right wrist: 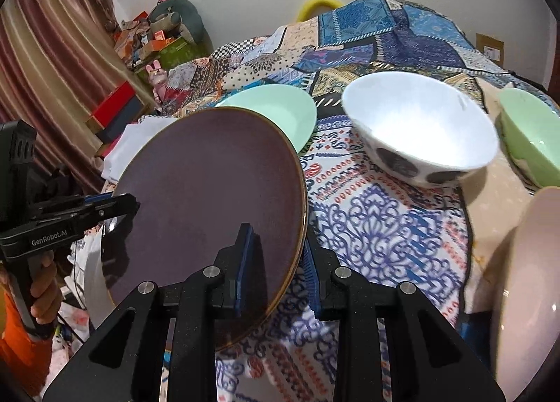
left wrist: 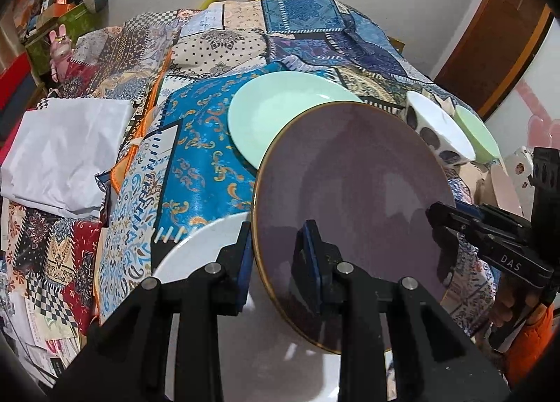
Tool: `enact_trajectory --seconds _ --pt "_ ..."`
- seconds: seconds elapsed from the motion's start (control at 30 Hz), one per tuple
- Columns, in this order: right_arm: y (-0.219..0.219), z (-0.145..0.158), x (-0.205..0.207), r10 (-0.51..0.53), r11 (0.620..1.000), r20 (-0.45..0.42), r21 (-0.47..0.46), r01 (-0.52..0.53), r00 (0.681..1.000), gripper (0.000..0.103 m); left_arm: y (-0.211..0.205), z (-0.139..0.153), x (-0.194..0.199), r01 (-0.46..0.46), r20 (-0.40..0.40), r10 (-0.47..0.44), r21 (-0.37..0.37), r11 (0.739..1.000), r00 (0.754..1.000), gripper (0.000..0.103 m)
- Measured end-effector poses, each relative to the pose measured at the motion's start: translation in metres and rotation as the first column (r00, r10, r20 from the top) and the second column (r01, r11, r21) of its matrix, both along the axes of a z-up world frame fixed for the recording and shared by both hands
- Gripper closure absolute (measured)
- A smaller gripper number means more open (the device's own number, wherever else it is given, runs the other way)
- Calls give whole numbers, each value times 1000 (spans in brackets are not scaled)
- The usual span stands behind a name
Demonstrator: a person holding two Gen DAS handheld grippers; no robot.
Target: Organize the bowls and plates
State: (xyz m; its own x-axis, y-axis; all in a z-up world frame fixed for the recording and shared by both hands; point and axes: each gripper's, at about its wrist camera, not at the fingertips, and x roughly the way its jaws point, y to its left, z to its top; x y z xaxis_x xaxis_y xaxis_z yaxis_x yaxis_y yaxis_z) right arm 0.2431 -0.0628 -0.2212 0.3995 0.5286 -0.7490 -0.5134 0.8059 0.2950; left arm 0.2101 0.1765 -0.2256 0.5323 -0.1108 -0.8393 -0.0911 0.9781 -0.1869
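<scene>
A purple plate [left wrist: 353, 192] with a gold rim is held up off the table, tilted, between both grippers. My left gripper [left wrist: 280, 255] is shut on its left edge, and my right gripper [right wrist: 276, 262] is shut on its right edge [right wrist: 217, 199]. A white plate [left wrist: 196, 262] lies under the left gripper. A mint green plate [left wrist: 280, 115] lies on the patterned cloth behind the purple plate. A white bowl with dark spots [right wrist: 420, 129], a green bowl [right wrist: 532, 136] and a pale pink plate [right wrist: 528, 297] stand to the right.
The table is covered by a patchwork cloth [left wrist: 196, 157]. A folded white cloth [left wrist: 63, 157] lies at its left edge. Boxes and toys [left wrist: 59, 9] crowd the far left corner. A wooden door [left wrist: 497, 37] is at the right.
</scene>
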Motion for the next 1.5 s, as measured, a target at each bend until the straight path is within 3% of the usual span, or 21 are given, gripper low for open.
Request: enact_trajectory --seconds 0.4,0.73,1.5 --pt "-39 18 -21 -48 999 31 20 47 998 78 -43 22 -21 46 14 -46 16 999 999 75" --pt "-71 16 -38 -84 996 24 31 83 996 78 -81 31 -38 77 9 -77 18 997 997 75" --pt "-110 -13 -45 -178 984 -21 -3 178 984 78 -135 -10 -28 135 -103 -135 -5 991 986 75"
